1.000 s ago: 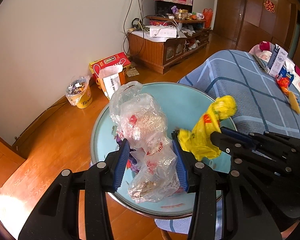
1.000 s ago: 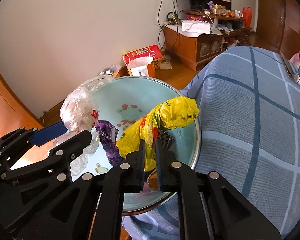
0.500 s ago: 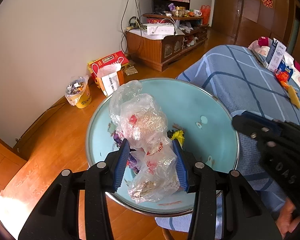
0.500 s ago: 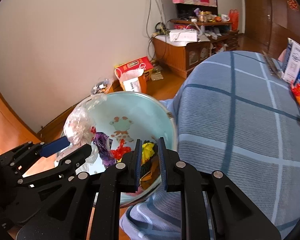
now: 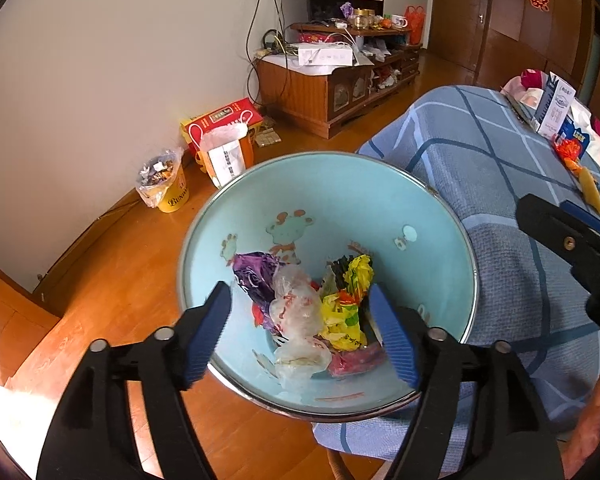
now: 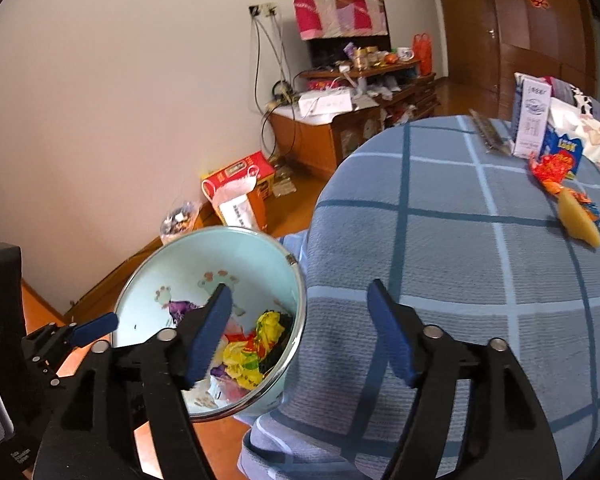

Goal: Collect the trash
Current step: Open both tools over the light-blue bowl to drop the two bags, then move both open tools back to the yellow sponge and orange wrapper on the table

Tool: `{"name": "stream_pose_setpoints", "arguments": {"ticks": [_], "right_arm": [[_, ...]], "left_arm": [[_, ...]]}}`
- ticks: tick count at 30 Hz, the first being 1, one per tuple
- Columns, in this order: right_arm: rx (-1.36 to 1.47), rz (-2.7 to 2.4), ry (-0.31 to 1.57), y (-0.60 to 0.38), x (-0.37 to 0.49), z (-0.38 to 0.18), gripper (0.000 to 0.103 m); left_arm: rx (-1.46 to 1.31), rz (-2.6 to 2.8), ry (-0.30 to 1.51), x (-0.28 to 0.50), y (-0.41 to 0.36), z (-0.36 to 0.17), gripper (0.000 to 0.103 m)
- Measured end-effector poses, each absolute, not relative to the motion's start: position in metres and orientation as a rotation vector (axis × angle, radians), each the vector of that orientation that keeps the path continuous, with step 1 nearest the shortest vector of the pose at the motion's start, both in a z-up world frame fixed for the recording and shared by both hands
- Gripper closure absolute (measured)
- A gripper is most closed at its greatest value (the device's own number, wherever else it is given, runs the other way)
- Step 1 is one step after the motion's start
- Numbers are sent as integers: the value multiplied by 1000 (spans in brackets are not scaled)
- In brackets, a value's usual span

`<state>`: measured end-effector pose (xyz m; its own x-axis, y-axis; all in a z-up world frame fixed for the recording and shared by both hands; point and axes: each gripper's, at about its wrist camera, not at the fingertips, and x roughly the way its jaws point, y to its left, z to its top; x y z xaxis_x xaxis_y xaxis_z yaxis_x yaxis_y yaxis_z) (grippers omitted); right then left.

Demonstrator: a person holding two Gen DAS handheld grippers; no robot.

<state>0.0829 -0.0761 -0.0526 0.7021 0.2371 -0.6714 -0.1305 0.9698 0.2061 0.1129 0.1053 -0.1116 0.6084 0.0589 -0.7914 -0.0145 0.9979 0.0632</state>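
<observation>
The blue bin [image 5: 340, 196] stands on the floor, touching the checked cloth [image 5: 500, 200]. Inside it lie a clear bag [image 5: 300, 320], a yellow bag [image 5: 342, 312] and a purple wrapper [image 5: 252, 276]. The left gripper [image 5: 300, 332] hangs over the bin, jaws opening wide, nothing gripped. The right gripper [image 6: 300, 332] spreads above the bin's rim beside the cloth, its jaws bare.

The basin's [image 6: 296, 280] near rim is hidden behind the right gripper's [image 6: 300, 332] finger. Trash [image 5: 300, 320] at the bottom overlaps, its lowest pieces unreadable. Carton [image 6: 532, 120] print is too small.
</observation>
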Motion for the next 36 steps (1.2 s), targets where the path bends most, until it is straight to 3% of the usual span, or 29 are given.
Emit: {"name": "stream_pose_setpoints", "arguments": {"ticks": [6, 11, 16, 21, 36], "right_arm": [[168, 160, 764, -85, 78, -47, 14], [172, 125, 770, -90, 71, -47, 14], [29, 67, 716, -79, 57, -47, 8], [10, 74, 699, -84, 45, -44, 6], [123, -60, 674, -171, 21, -35, 6]], "left_arm": [[39, 89, 929, 110, 112, -108, 20], [32, 141, 912, 104, 119, -100, 12], [22, 162, 879, 93, 119, -88, 10], [42, 164, 822, 81, 110, -72, 6], [108, 21, 785, 84, 34, -63, 6]]}}
